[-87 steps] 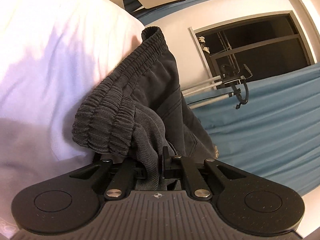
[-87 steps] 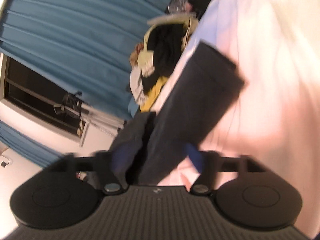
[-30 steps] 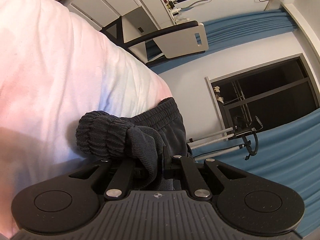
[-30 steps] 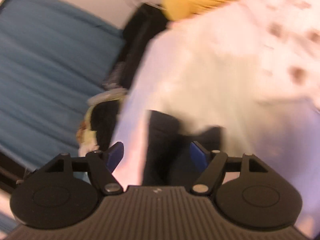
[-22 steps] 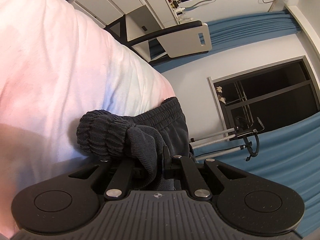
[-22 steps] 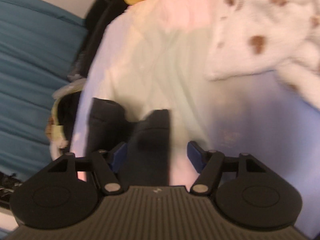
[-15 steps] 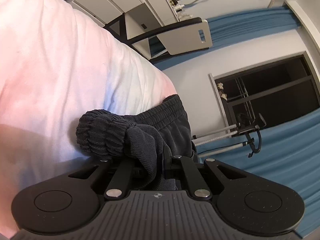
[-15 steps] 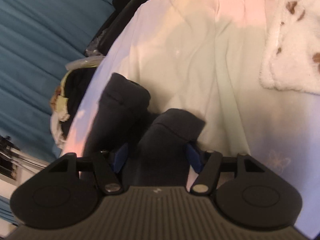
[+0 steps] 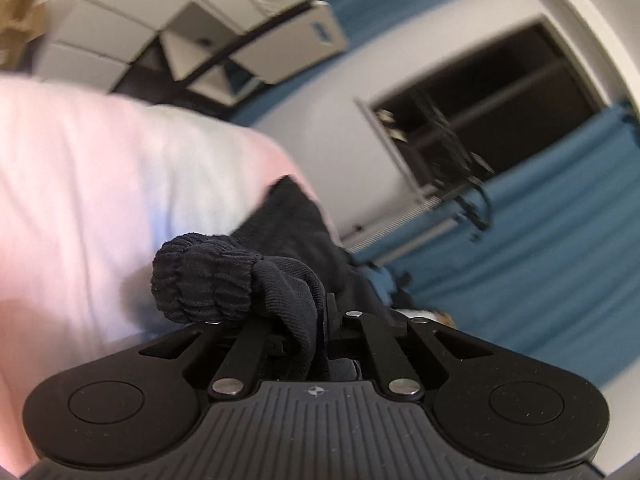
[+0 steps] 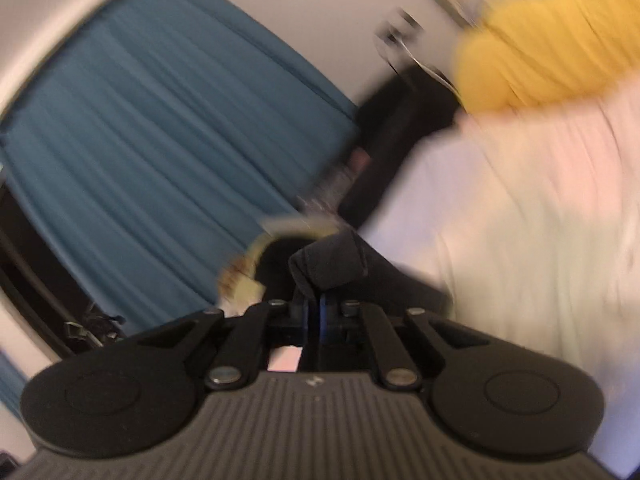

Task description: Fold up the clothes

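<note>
**Both claws clamped on the dark pants over the bed**

Left wrist view: the left claw (image 9: 320, 320) is pinched tight, no gap showing, with the ribbed waistband (image 9: 202, 276) of the pants (image 9: 296, 224) bunched up just beyond its fingers. The rest of the dark cloth trails away across the pale bed (image 9: 100, 184). Behind that, a dark window (image 9: 492, 108), a blue curtain (image 9: 560, 248) and white drawers (image 9: 104, 36), all slightly smeared.

Right wrist view: heavy blur here, but the right claw (image 10: 312, 312) reads clearly enough, blue pads drawn together with a fold of the pants (image 10: 328, 264) standing up between them. So that's the far end of the garment, a leg end by my reckoning, gripped at the bed's edge.

Only this view picks up the yellow garment (image 10: 548, 56) at the top of the bed and the clothes heap (image 10: 256, 268) beside it; only the left view shows the waistband.

My read: this is the lift-and-spread step, one end in each claw. Next call is to draw the two ends apart until the cloth hangs taut, then lay it flat on the bed for the fold, keeping both grips firm so neither end slips.
</note>
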A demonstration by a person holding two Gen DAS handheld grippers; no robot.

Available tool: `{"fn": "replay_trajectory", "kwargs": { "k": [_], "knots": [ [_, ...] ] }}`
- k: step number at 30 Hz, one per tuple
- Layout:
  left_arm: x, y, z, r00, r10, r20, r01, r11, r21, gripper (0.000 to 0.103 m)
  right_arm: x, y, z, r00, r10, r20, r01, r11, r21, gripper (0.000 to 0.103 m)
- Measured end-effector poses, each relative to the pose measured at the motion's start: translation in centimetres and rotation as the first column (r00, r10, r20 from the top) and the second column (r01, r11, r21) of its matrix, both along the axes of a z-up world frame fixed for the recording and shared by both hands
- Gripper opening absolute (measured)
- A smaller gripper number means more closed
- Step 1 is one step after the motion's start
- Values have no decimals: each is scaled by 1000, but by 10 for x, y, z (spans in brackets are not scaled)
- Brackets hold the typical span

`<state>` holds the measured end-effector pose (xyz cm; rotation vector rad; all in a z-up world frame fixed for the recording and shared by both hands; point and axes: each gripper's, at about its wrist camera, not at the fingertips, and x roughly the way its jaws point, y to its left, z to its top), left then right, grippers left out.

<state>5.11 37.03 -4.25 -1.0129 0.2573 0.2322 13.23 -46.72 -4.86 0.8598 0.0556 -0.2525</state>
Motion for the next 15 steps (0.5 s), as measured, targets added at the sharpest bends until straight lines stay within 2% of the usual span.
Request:
{"fn": "replay_trajectory", "kwargs": {
  "k": [2, 4, 5, 7, 9, 11, 13, 15],
  "knots": [
    [-16, 6, 3, 999, -42, -4, 42, 998, 36, 7, -16, -11, 3, 1000, 12, -2, -12, 1000, 1, 6],
    [-31, 11, -6, 996, -75, -44, 78, 994, 72, 7, -27, -28, -13, 991, 35, -130, -35, 999, -4, 6],
    [-38, 14, -15, 993, -95, -72, 100, 992, 71, 7, -31, -36, -28, 977, 53, -207, -50, 999, 19, 6],
    [-49, 19, -37, 984, -131, -124, 141, 988, 71, 8, -40, -55, -72, 927, 113, -357, -74, 990, 121, 6],
    [-57, 20, -58, 976, -149, -159, 161, 985, 67, 9, -53, -69, -114, 878, 168, -448, -76, 974, 215, 7],
    [-65, 21, -66, 977, -163, -135, 171, 984, 53, 12, -65, -75, -137, 890, 194, -412, -74, 954, 289, 8],
    [-70, 21, -66, 979, -164, -124, 173, 983, 62, 15, -67, -73, -133, 899, 183, -397, -84, 964, 252, 14],
    [-75, 15, -58, 975, -165, -149, 184, 975, 125, 27, -66, -63, -119, 899, 164, -406, -99, 979, 178, 19]
  ]
}}
